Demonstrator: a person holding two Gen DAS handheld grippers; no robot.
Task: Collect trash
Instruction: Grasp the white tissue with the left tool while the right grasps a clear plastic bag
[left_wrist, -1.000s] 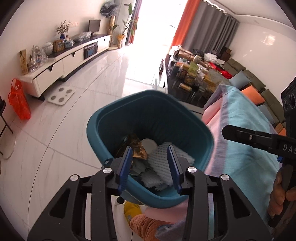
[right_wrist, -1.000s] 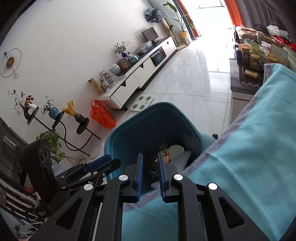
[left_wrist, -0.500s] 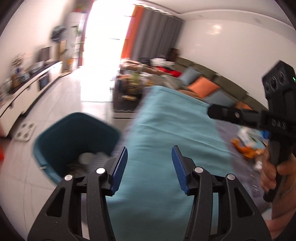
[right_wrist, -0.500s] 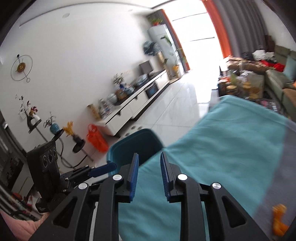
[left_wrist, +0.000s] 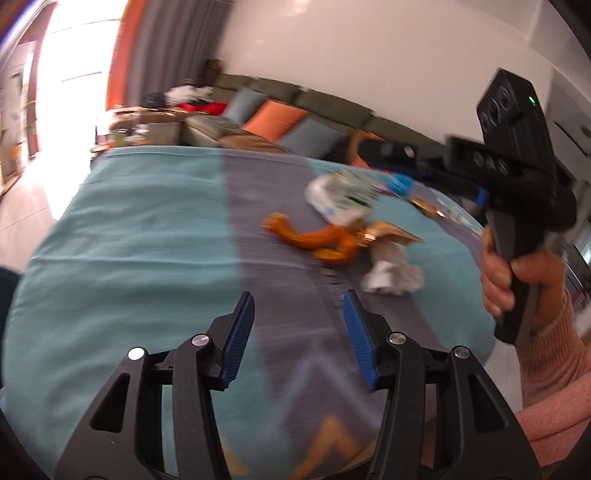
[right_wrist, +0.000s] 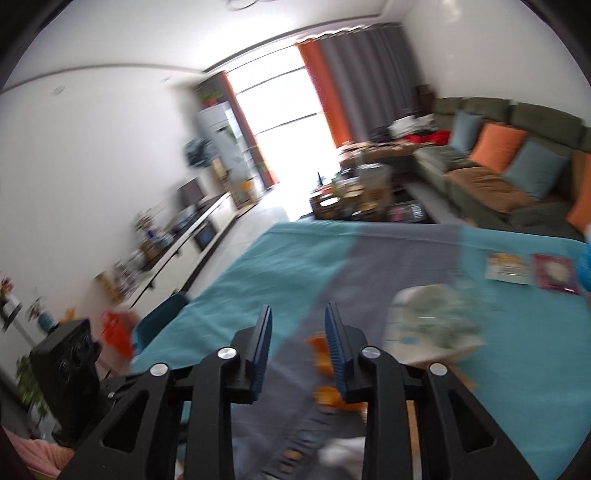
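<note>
Trash lies on a table covered by a teal and grey cloth (left_wrist: 140, 236): an orange peel (left_wrist: 314, 238), a gold wrapper (left_wrist: 388, 232), a crumpled white tissue (left_wrist: 391, 273) and a white and green plastic bag (left_wrist: 340, 192). My left gripper (left_wrist: 297, 332) hovers open and empty over the cloth, short of the tissue. My right gripper (right_wrist: 297, 343) is empty, its jaws opening, above the orange peel (right_wrist: 325, 354), with the plastic bag (right_wrist: 428, 321) to its right. The teal bin's rim (right_wrist: 162, 314) peeks past the table's left edge.
A green sofa (right_wrist: 517, 155) with orange and blue cushions runs along the right wall. A cluttered coffee table (right_wrist: 354, 195) stands beyond the cloth. A white TV cabinet (right_wrist: 192, 240) lines the left wall. Two flat packets (right_wrist: 532, 273) and a blue bottle cap (left_wrist: 400, 182) lie on the cloth.
Both grippers swung away from the teal bin to the right and now face the trash on the cloth. The right jaws have widened; the left jaws opened slightly.
</note>
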